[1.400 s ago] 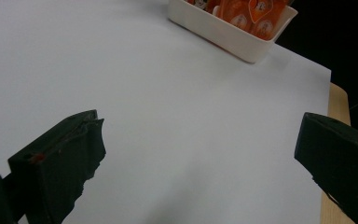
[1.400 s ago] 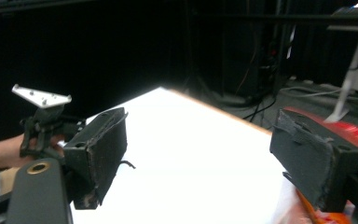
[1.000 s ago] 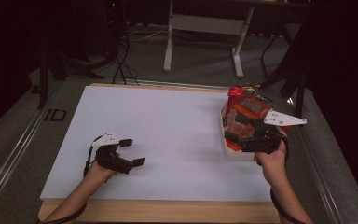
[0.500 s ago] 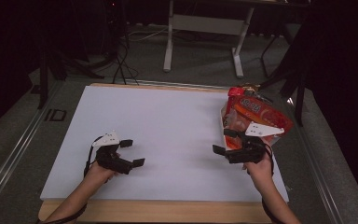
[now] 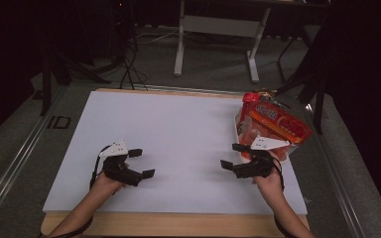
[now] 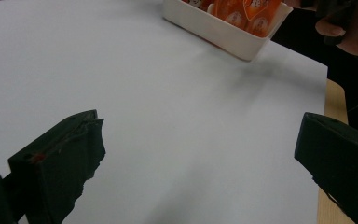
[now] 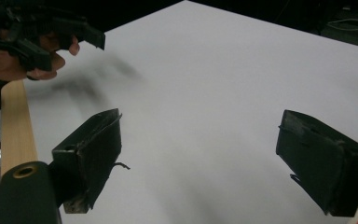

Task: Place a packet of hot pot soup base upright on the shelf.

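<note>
Both the left gripper [image 5: 141, 162] and right gripper [image 5: 232, 155] hold jaws released, near the snack tray [image 5: 239, 130].

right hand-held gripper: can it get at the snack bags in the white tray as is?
Probably yes. The right hand-held gripper is open, holds nothing and sits right beside the white tray; the snack bags lie uncovered on top. Its jaws point away, so it must turn.

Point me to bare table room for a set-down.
Bare: the white table from its left edge across to the white bin, including between the left gripper and right gripper. Crowded: the right edge, where the snack bag fills the bin.
</note>
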